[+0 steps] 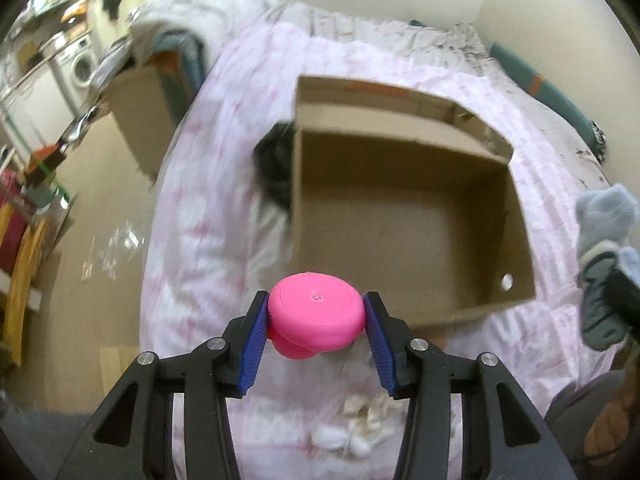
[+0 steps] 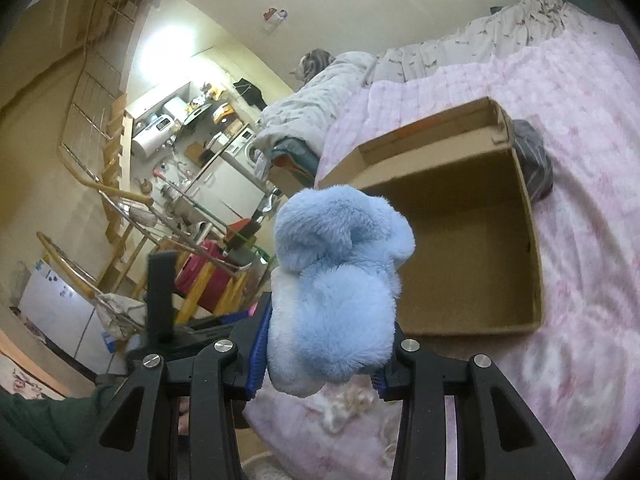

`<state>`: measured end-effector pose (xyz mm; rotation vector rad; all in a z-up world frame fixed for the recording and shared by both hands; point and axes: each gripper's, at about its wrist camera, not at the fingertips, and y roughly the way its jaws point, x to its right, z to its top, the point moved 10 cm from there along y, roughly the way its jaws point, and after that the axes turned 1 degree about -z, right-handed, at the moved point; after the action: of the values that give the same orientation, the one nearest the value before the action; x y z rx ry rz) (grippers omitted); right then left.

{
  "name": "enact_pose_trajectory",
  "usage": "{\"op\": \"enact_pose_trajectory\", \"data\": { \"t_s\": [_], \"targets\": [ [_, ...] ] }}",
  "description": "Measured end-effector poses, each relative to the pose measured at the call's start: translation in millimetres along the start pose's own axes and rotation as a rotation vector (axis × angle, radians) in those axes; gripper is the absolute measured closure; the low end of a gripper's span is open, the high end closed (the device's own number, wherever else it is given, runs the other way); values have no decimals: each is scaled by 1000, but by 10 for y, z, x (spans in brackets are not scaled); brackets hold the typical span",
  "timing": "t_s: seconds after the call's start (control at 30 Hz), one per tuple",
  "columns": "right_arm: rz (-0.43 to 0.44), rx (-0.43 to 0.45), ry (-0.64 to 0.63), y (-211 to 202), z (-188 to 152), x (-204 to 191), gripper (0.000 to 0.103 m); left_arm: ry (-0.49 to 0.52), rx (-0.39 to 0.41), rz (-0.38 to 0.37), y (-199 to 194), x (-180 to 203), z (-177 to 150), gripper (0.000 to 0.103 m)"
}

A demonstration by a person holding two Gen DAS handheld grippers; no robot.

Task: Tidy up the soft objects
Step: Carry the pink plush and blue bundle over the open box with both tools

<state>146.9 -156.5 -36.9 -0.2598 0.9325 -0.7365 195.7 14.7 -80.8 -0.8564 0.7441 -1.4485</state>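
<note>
While hovering near open brown cardboard box (image 1: 404, 216): left tool (image 1: 316, 314) clenching squishy pink round toy (image 1: 316, 308), right tool (image 2: 326, 350) gripping fluffy blue plush (image 2: 336, 280).

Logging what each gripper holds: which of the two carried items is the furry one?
The blue plush toy in the right gripper; the left gripper holds a smooth, glossy pink toy.

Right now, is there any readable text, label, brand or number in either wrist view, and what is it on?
None is readable.
Pink toy in the left gripper: a small embossed mark, too small to read.
Cardboard box: an orange strip, blurred, with no legible print.
</note>
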Motion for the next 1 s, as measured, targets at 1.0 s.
{"op": "enact_pose_trajectory", "data": {
  "t_s": [1.0],
  "targets": [
    [-388, -136, -4, 707, -39, 1027, 58, 101, -3, -18, 910, 379, 234, 60]
  ]
}}
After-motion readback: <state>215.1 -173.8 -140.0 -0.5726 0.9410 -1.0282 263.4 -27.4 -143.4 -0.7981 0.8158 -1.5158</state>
